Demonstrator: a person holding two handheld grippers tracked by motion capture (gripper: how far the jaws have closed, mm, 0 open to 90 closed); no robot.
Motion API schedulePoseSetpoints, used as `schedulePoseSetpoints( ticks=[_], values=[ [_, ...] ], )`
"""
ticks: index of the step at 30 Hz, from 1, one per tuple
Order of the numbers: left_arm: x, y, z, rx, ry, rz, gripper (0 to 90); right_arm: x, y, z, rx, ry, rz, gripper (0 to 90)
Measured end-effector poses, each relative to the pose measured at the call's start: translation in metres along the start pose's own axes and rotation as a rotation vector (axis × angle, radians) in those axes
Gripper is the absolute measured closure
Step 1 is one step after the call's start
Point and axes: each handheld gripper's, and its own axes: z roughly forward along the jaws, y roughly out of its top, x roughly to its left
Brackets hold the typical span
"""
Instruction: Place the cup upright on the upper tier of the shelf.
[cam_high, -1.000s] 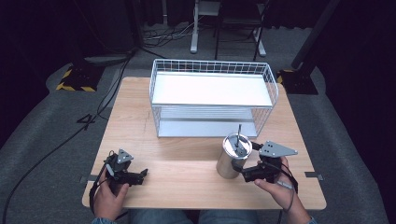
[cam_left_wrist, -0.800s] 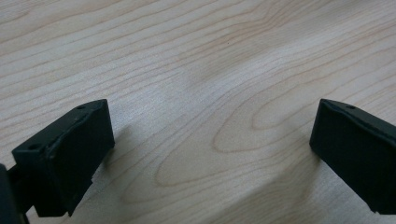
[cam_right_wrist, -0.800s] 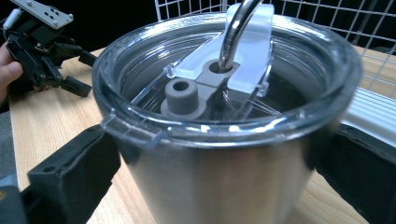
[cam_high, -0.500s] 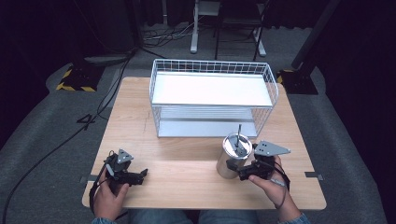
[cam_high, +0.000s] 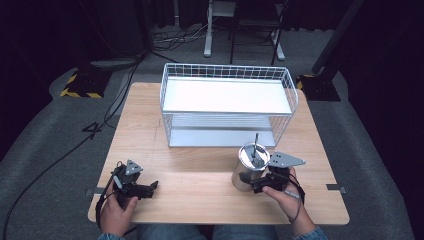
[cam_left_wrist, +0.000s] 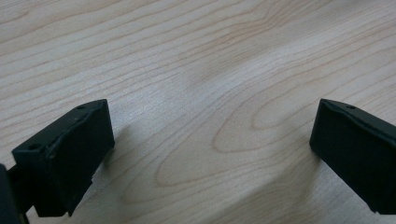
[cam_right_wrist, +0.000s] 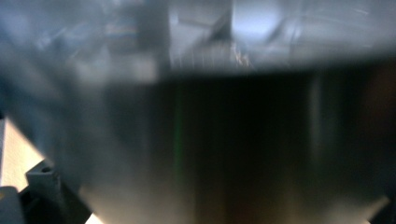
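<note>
Metal cup (cam_high: 248, 173) sits near desk's (cam_high: 200, 195) front-right edge, utensil inside | right tongs (cam_high: 252, 184) against its wall, grip unclear tbh | left tongs (cam_high: 150, 187) spread, idle | risk: tall cup tips if nudged low

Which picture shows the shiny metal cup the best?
The high view: the whole metal cup stands on the table by the right gripper, with a utensil inside. The right gripper view shows a blurry close-up of its shiny side. The left gripper view faces bare wood.
</note>
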Motion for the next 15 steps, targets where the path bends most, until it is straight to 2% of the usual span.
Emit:
schedulePoseSetpoints(
  ticks=[8,15],
  values=[
    [0.0,-0.0001,0.0001,-0.001,-0.001,0.0,0.2,0.0002,-0.0031,0.002,-0.01,0.0,0.0,1.8],
    [0.0,0.0,0.0,0.0,0.0,0.0,0.1,0.0011,-0.0006,0.0011,0.007,-0.008,-0.016,2.5]
  ],
)
